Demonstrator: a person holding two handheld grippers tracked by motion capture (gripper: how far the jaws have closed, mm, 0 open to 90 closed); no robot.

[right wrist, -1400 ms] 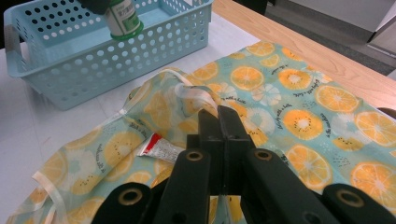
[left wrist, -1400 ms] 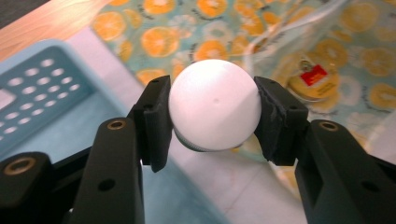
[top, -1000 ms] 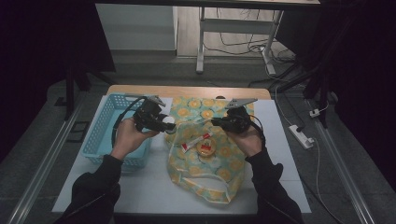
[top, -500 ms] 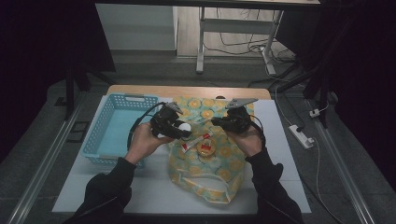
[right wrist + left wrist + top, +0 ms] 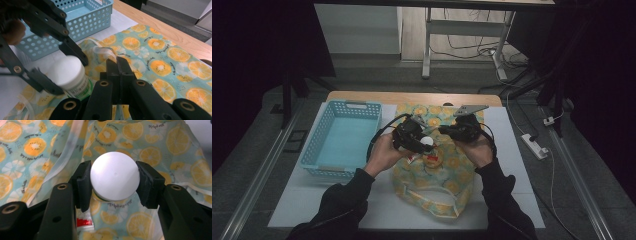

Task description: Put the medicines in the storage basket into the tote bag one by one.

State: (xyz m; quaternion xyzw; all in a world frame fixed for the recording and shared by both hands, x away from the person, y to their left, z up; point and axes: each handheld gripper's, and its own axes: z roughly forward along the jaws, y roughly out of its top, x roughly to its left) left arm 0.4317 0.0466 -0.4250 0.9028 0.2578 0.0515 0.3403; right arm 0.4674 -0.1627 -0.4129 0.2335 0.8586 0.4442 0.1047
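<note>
A: What is each hand doing?

B: A person at a white tabletop (image 5: 522, 200) holds a tool in each hand over a fruit-print bag (image 5: 437, 180). The left tool (image 5: 113, 185) grips a small bottle (image 5: 114, 178) by its round white cap, one pad on either side. In the right tool view the same bottle has a green label and hangs cap-up above the bag's mouth.

A: And the right tool?

B: The right tool (image 5: 117, 66) is closed, its two jaws pressed flat together. It seems to pinch the bag's edge, though I cannot see the cloth between the pads clearly. Judging by the pose, it holds the mouth open so the bottle can pass in or out.

A: What else is nearby?

B: A blue basket (image 5: 339, 140) sits on the tabletop to the left of the bag, close beside it, and looks empty. Something red and white (image 5: 432, 159) lies in the bag's opening, just under the bottle.

A: Why grip the cap?

B: Probably because it is the widest, firmest part, and it keeps the bottle upright.
</note>
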